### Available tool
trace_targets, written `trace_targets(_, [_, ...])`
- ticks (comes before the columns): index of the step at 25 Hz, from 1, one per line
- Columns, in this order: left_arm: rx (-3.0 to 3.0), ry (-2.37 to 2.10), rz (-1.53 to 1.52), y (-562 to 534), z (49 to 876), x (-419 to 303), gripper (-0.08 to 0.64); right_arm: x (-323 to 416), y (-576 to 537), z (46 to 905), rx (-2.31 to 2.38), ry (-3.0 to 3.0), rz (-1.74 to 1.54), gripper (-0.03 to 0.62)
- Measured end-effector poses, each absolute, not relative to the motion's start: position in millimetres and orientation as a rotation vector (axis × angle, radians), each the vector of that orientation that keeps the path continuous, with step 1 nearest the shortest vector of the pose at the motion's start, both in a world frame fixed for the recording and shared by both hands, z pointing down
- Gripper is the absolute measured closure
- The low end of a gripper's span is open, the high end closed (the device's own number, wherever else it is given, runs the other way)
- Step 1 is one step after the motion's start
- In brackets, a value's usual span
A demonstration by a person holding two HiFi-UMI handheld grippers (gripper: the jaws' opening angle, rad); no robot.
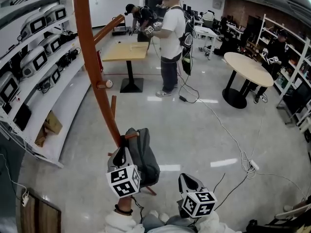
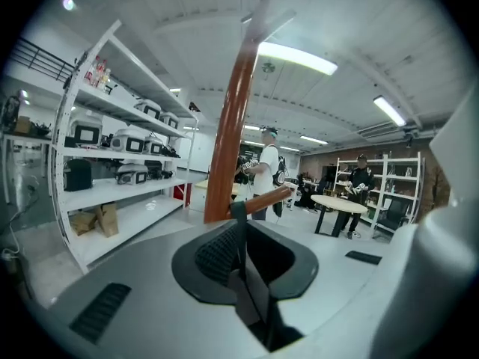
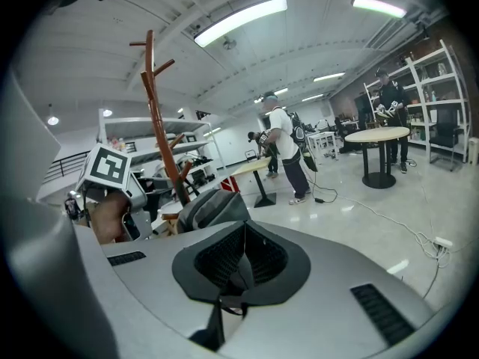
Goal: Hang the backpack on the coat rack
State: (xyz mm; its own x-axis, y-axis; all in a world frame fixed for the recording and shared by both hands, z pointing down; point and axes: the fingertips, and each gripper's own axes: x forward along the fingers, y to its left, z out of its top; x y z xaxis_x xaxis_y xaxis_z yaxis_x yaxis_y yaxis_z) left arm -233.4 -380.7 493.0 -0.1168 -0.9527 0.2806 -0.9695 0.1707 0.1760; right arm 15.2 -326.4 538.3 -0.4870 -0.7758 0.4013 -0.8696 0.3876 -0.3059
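Note:
The brown coat rack pole (image 1: 95, 67) rises at the left of the head view. A grey backpack (image 1: 144, 157) hangs by its low peg (image 1: 131, 136), close to the floor. My left gripper (image 1: 125, 147) is at the top of the backpack, beside the pole. In the left gripper view its jaws (image 2: 238, 226) are shut on the backpack's thin dark top loop (image 2: 238, 209), which lies over the peg (image 2: 271, 197). My right gripper (image 1: 187, 179) is to the right, apart from the backpack (image 3: 213, 208), its jaws (image 3: 243, 238) shut with nothing between them.
White shelves (image 1: 34, 57) with devices line the left wall. A person (image 1: 171, 38) stands by a square table (image 1: 127, 51); a round table (image 1: 248, 67) is at the right. A cable and power strip (image 1: 252, 165) lie on the floor.

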Motion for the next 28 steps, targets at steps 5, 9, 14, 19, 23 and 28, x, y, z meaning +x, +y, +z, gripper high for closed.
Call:
trace_targets(5, [1.872,-2.177,0.031,-366,463,-233,0.543,9,-318,534,1.443,-2.483,0.711,0.58])
trace_targets(9, [1.923,-2.172,-0.026,-346,442,-222,0.543,7,-310,532,1.42,-2.508,0.701,0.579])
trace_targets(14, [1.986,-2.126,-0.036,-315,442,-193,0.544,-4,-300,525,1.358,-2.555,0.687,0.58])
trace_targets(19, [1.999,-2.0,0.029,-278,482,-155,0.55,-15,-285,525,1.271,-2.594,0.68,0.578])
trace_targets(23, [1.955,-1.968,0.067,-257,498,-144,0.557,-26,-276,522,1.191,-2.632,0.633,0.579])
trace_targets(28, [1.962,-1.976,0.039,-244,489,-135,0.557,-37,-271,514,1.127,-2.679,0.56,0.579])
